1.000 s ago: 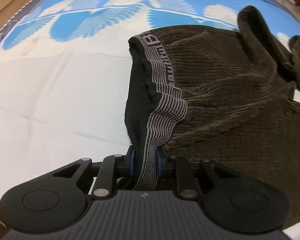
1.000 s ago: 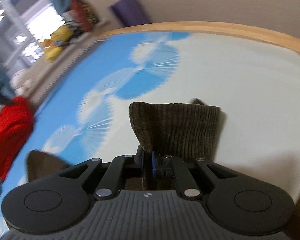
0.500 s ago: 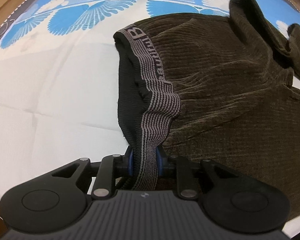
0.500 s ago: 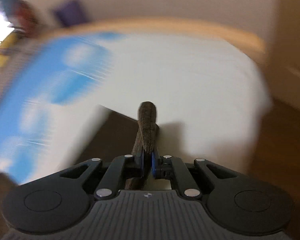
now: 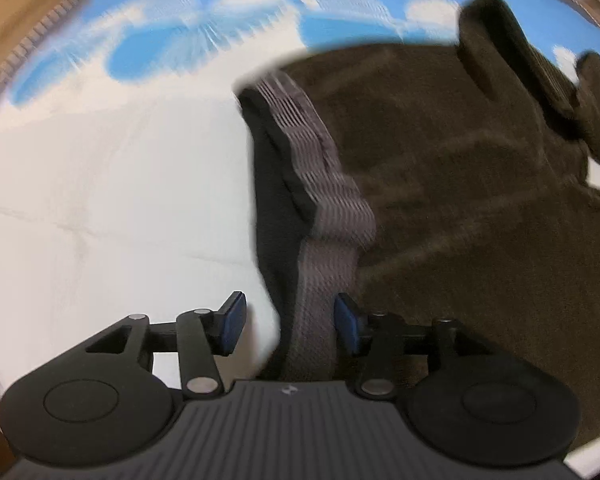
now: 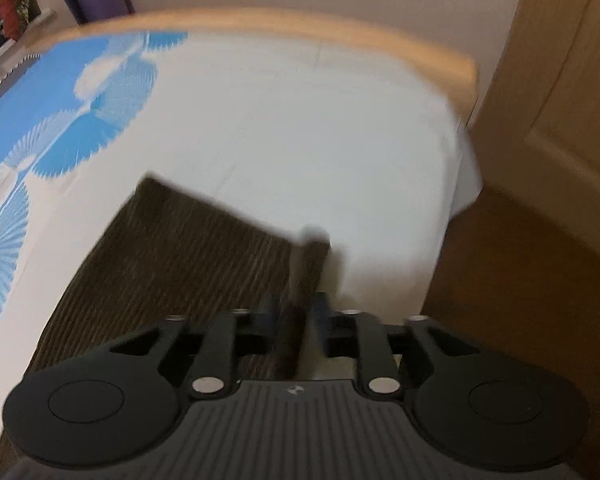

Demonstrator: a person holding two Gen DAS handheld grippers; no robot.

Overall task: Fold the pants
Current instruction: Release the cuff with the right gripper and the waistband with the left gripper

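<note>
Since a moment ago my left gripper [image 5: 286,322] has spread wide off the waistband [image 5: 320,200], while my right gripper [image 6: 294,316] narrowly pinches the pants [image 6: 172,248] hem, lower centre, near the bed [image 6: 340,140] corner.

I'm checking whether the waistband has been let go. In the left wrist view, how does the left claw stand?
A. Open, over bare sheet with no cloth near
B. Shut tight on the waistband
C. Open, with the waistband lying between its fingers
C: the left claw has its blue pads spread apart, with the grey striped waistband running between them unclamped.
</note>
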